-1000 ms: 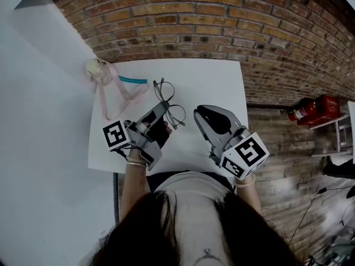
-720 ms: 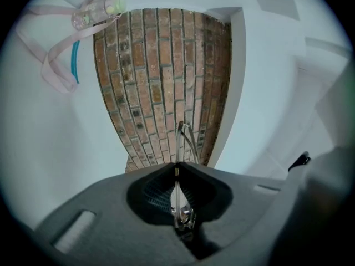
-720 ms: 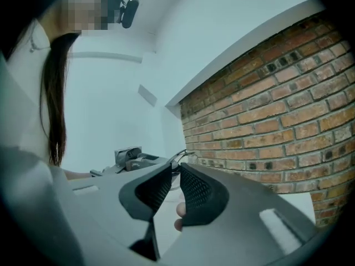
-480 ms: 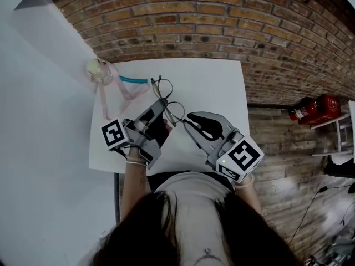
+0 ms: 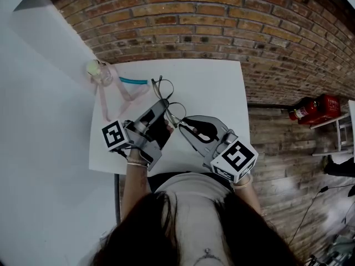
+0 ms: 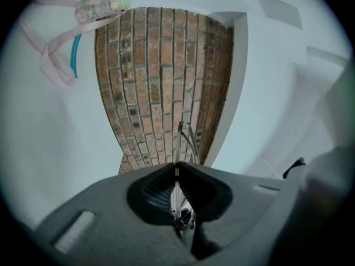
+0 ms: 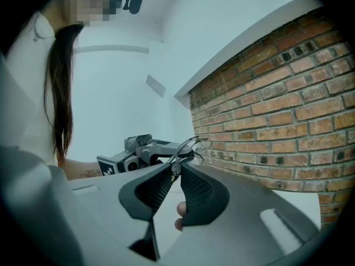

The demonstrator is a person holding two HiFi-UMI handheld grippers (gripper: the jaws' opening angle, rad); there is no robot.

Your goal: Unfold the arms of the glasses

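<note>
Thin wire-framed glasses (image 5: 165,95) are held above the white table (image 5: 216,87). My left gripper (image 5: 165,105) comes from the lower left and is shut on the frame; in the left gripper view the wire rim (image 6: 186,140) sticks out past the closed jaws of the left gripper (image 6: 176,168). My right gripper (image 5: 181,124) reaches in from the right, its jaws closed on a thin arm of the glasses. In the right gripper view the glasses (image 7: 191,147) rise just beyond the right gripper (image 7: 176,169), with the left gripper (image 7: 145,148) behind them.
A small clear bottle (image 5: 99,71) with a pink strap lies at the table's far left corner, a teal strip (image 5: 133,80) beside it. A brick wall (image 5: 222,21) rises behind the table. Red cans (image 5: 314,108) stand on the wooden floor to the right.
My right gripper has moved left up to the glasses and its open jaws have closed on them. The left gripper has lifted the glasses slightly.
</note>
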